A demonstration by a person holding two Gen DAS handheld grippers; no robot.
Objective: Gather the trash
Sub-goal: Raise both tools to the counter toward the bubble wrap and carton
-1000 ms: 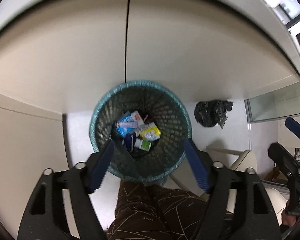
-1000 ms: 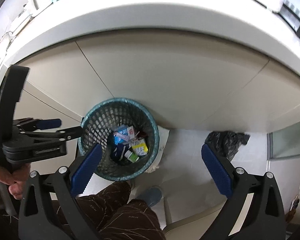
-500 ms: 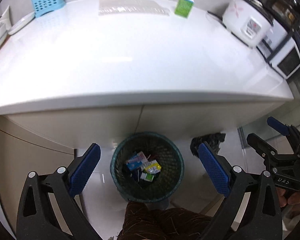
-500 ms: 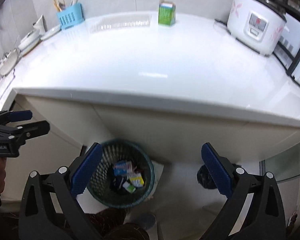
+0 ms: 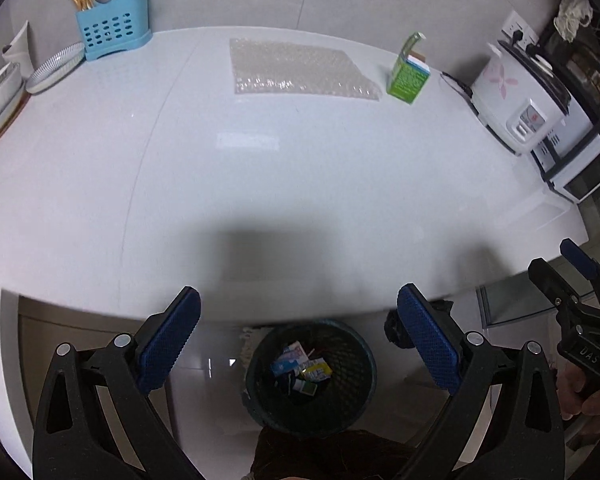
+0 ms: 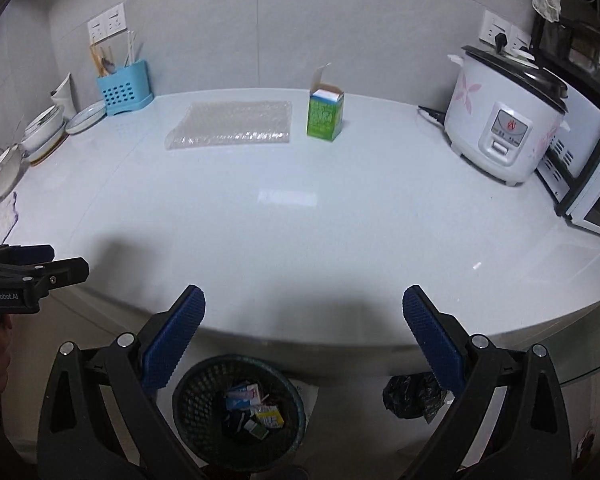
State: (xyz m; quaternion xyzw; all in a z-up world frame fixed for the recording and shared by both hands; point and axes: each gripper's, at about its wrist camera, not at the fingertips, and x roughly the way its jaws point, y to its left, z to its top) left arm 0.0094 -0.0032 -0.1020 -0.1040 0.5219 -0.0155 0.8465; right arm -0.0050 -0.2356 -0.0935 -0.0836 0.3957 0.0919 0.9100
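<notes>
1. Standing wide apart over the near edge of the white counter (image 6: 300,216), the left gripper (image 5: 298,336) has just been opening — its blue pads have nothing between them and grip nothing.
2. The right gripper (image 6: 304,332) is likewise spread wide and empty; in the left wrist view it shows at the right edge, in a hand.
3. A green carton (image 6: 325,114) stands upright toward the back of the counter with its top flap open, well apart from both grippers. Judged light, thin-walled and apparently empty: it should crush under a hard squeeze. Best hold is across two opposite flat sides at mid-height, below the loose flap.
4. A sheet of bubble wrap (image 6: 232,126) lies flat just beside the carton, on its left in the right wrist view. Judged very light, limp and somewhat slippery; lying flush, it offers no raised face, so a pinch at an edge or corner looks the surest hold.
5. The mesh waste bin (image 6: 238,412) sits on the floor below the counter edge and holds several small cartons and wrappers.
6. A black plastic bag (image 6: 414,396) lies crumpled on the floor — near the bin, not touching it. Soft; any fold should do.
</notes>
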